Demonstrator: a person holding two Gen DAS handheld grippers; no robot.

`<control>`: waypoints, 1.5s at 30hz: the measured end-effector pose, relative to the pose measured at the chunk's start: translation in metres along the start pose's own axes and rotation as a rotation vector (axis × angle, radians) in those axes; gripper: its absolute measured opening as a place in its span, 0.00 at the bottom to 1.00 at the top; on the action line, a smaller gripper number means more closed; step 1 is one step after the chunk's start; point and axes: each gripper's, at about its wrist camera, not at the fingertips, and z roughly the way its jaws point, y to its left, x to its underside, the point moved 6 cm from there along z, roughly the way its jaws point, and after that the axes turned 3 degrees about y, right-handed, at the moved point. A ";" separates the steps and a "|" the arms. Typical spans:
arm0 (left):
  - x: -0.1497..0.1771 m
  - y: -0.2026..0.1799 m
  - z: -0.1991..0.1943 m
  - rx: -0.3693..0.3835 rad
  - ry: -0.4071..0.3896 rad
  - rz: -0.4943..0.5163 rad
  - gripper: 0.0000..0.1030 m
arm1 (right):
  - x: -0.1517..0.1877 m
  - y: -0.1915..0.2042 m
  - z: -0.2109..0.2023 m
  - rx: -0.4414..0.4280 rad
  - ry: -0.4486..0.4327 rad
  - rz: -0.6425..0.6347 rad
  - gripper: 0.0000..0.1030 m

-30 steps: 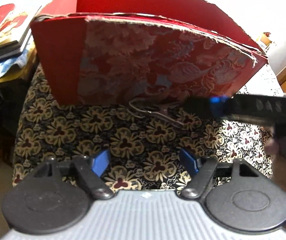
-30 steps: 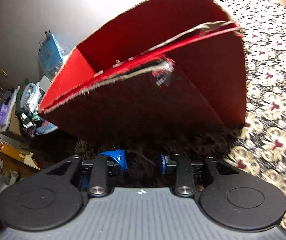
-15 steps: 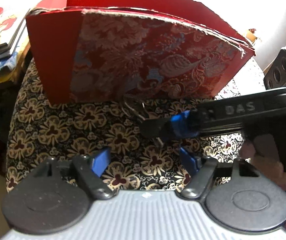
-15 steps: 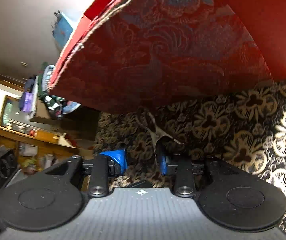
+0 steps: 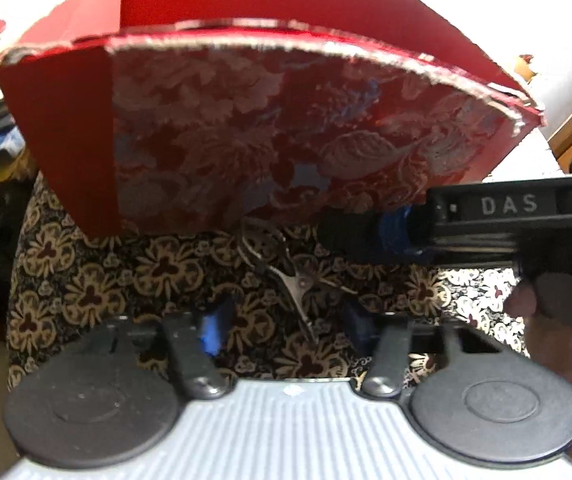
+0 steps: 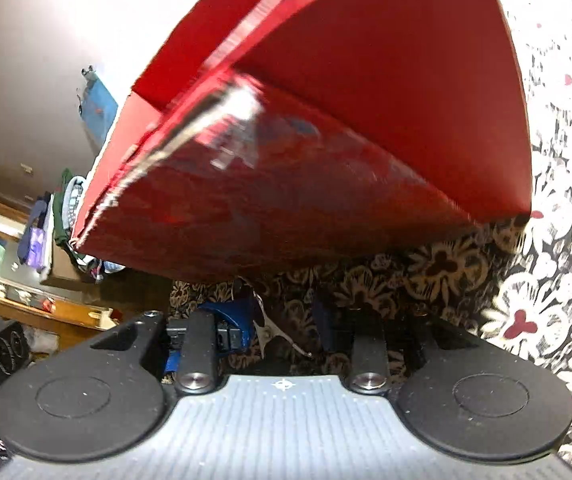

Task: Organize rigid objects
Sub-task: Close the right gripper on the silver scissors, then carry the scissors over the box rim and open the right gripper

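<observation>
A red box with a brocade flower front and frayed top rim stands on the surface, which wears a dark cloth printed with cream flowers. In the left wrist view its patterned face fills the upper half; in the right wrist view the same box looms overhead, blurred.

The right gripper reaches in from the right edge of the left wrist view, level with the foot of the box, its black body marked "DAS" in pale letters; a hand grips its handle. Its blue-padded jaws stand somewhat apart, and no frame shows them pressing on anything.

The left gripper has just been closing its jaws; they still stand apart, either side of the clip's tip, not pressing it.

A small metal clip lies flat on the cloth just before the box, long axis running from the box's foot toward the left gripper, looped handles toward the box, pointed nose toward the camera. In the right wrist view the clip lies between that gripper's pads.
</observation>
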 end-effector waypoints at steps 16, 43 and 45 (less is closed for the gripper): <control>0.004 0.018 0.006 0.031 -0.003 -0.082 0.02 | 0.006 0.005 0.019 -0.047 0.059 0.035 0.16; -0.029 -0.073 -0.106 0.220 -0.210 0.333 0.01 | -0.007 0.064 -0.110 -0.143 -0.180 -0.140 0.02; -0.049 -0.078 -0.110 0.216 -0.234 0.339 0.01 | -0.020 0.076 -0.117 -0.147 -0.217 -0.176 0.02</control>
